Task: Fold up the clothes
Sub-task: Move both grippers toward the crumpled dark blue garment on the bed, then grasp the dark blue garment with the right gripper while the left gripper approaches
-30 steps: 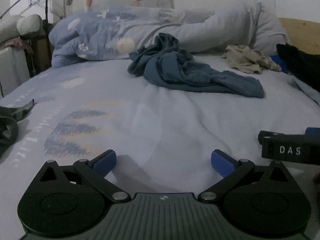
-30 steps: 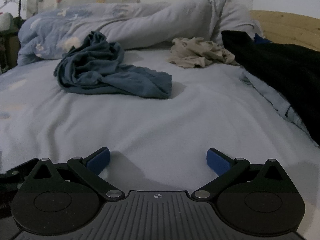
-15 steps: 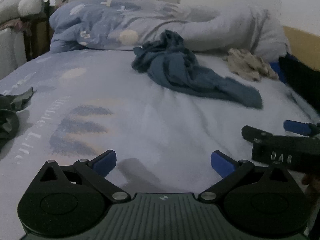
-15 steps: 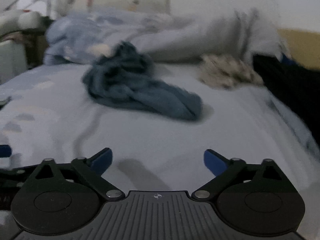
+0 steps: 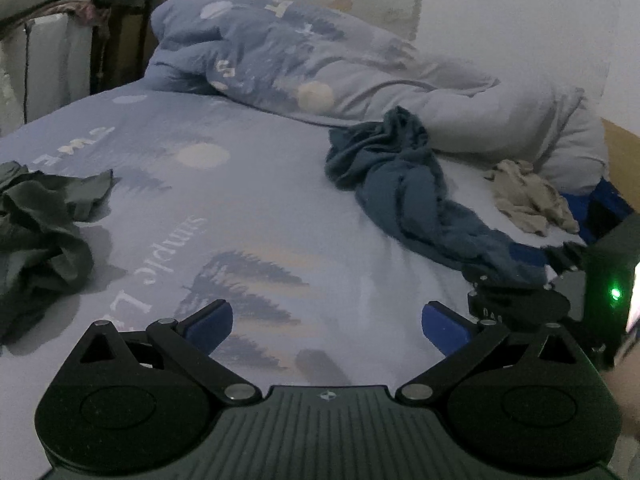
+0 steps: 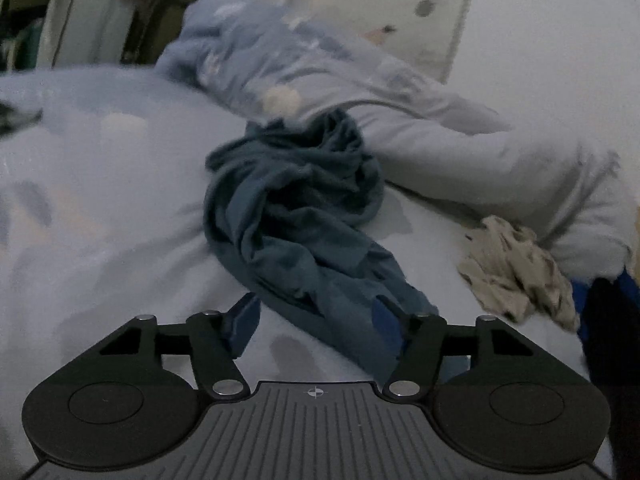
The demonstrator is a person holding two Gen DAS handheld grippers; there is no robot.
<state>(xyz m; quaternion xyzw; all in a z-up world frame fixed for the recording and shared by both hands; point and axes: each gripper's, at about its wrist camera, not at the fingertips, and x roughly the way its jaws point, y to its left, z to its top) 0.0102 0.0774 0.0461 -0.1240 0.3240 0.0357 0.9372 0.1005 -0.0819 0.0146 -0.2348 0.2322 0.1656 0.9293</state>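
A crumpled blue garment (image 5: 400, 188) lies on the light blue bed sheet (image 5: 240, 208), just in front of the bunched duvet. In the right wrist view the garment (image 6: 296, 208) trails toward me. Its near end lies between the fingers of my right gripper (image 6: 316, 324), whose jaws are closing. The right pad sits against the cloth and the left pad stands just clear of it. My left gripper (image 5: 326, 320) hangs open over bare printed sheet with nothing between its fingers. In the left wrist view the right gripper (image 5: 520, 268) shows at the garment's tail.
A dark green garment (image 5: 36, 224) lies crumpled at the bed's left edge. A beige garment (image 6: 516, 276) sits to the right of the blue one, with black cloth (image 6: 608, 340) beyond it. The bunched duvet (image 5: 280, 60) runs along the headboard. Furniture stands past the bed's left side.
The right gripper has moved forward to the near end of the blue garment, rolled, and narrowed its jaws around it. The left gripper shifted and rolled; more of the green garment shows.
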